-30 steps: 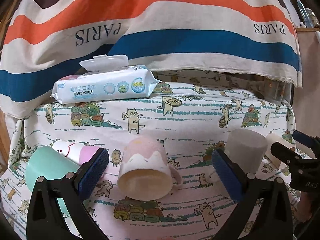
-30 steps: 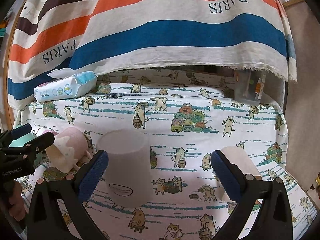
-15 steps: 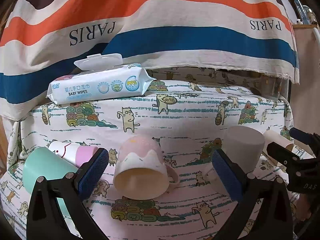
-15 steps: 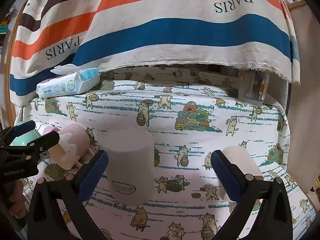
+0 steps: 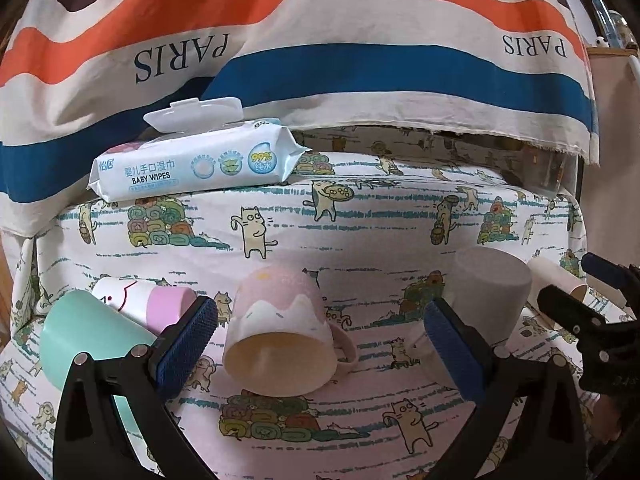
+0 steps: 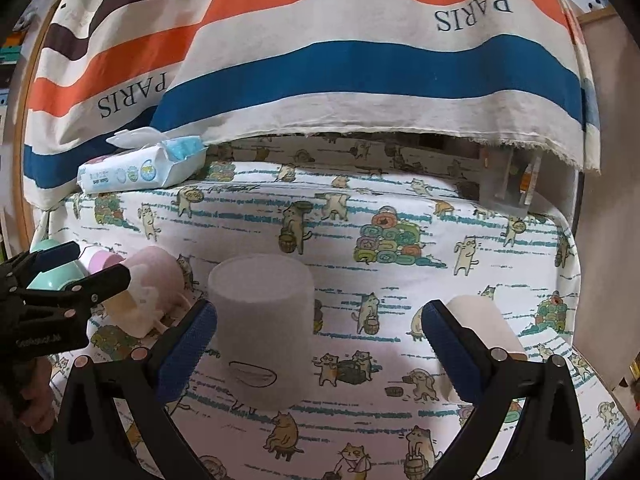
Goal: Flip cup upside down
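Observation:
A pink mug [image 5: 282, 330] with a white mountain pattern and a handle lies on its side on the cat-print cloth, mouth toward me; it also shows in the right wrist view [image 6: 150, 292]. My left gripper [image 5: 320, 344] is open and empty, its jaws on either side of the mug without touching it. A grey cup [image 6: 262, 320] stands upside down between the jaws of my right gripper [image 6: 318, 344], which is open and empty. The grey cup also shows in the left wrist view [image 5: 486, 292].
A teal cup [image 5: 76, 340] and a white-and-pink cup [image 5: 140, 296] lie at the left. A white cup [image 6: 482, 326] lies at the right. A baby wipes pack [image 5: 196, 164] sits at the back under a striped PARIS cloth [image 5: 320, 40].
Both grippers have drawn back and risen slightly; the cups sit a little lower and farther in view. The jaws stay open. No cup has moved.

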The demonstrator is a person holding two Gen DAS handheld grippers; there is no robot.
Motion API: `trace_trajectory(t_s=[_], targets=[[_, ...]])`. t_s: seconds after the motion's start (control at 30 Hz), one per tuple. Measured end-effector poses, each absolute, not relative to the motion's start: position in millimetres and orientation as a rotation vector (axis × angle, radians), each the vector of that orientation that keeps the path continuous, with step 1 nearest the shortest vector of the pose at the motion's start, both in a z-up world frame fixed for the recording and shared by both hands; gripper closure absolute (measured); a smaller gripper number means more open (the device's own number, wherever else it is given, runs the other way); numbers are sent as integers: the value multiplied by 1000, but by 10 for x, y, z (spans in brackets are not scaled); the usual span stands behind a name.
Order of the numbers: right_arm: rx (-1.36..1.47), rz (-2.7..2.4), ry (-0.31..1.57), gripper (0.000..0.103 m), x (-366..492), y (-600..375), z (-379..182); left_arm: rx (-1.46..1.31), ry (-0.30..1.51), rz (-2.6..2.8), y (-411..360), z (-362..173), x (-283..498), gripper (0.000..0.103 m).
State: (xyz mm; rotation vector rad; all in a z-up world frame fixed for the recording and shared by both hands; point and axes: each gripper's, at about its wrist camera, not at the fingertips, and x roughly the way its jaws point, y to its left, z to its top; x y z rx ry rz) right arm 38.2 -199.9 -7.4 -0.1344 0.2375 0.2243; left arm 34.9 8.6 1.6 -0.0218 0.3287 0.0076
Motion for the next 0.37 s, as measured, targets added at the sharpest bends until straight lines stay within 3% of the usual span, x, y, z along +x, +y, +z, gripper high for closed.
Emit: trace_trajectory(t_s=[0.37], targets=[[-136, 220, 248, 0, 388, -1987, -82, -23, 353, 15, 95, 2, 382, 1]])
